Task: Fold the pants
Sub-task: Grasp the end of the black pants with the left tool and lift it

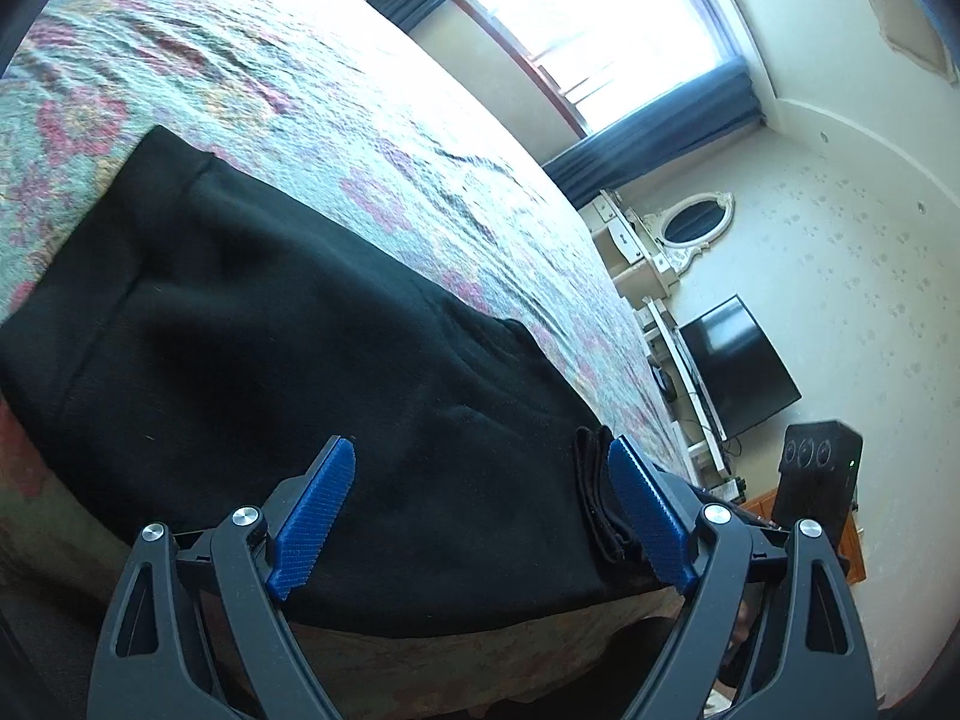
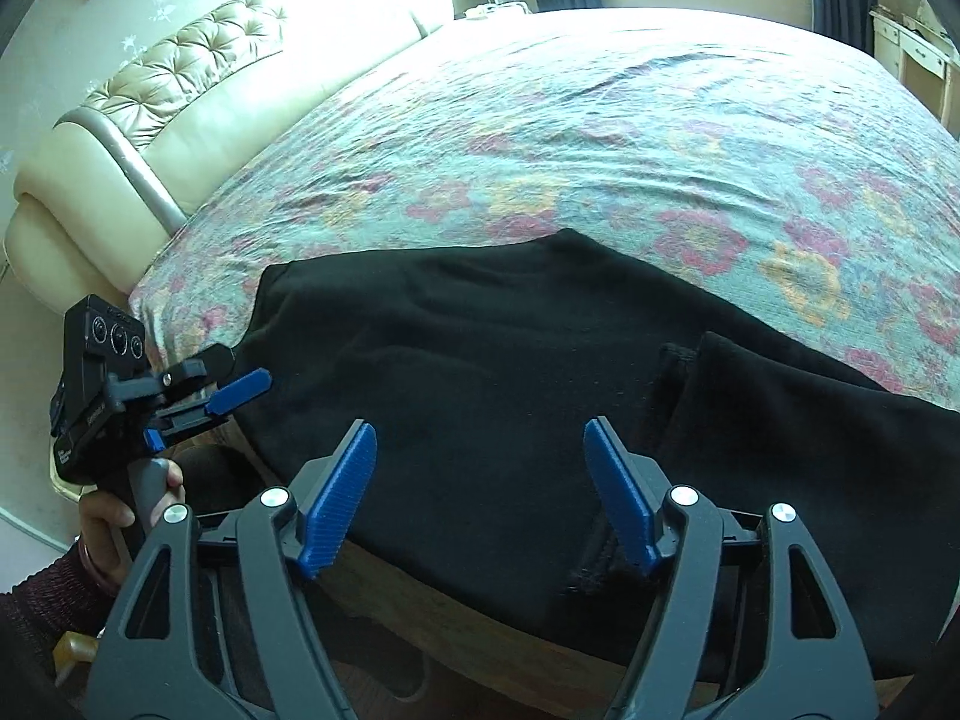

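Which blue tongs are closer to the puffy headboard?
The left tongs, held by the hand at the pants' headboard-side end. The right tongs hover farther along.

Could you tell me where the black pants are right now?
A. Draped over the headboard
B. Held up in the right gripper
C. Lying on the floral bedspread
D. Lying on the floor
C: the pants lie flat on the bedspread, with both grippers open above them.

A floral bedspread [image 2: 600, 138], tufted cream headboard [image 2: 198, 60], dark television [image 1: 741, 360], oval mirror [image 1: 696, 225].
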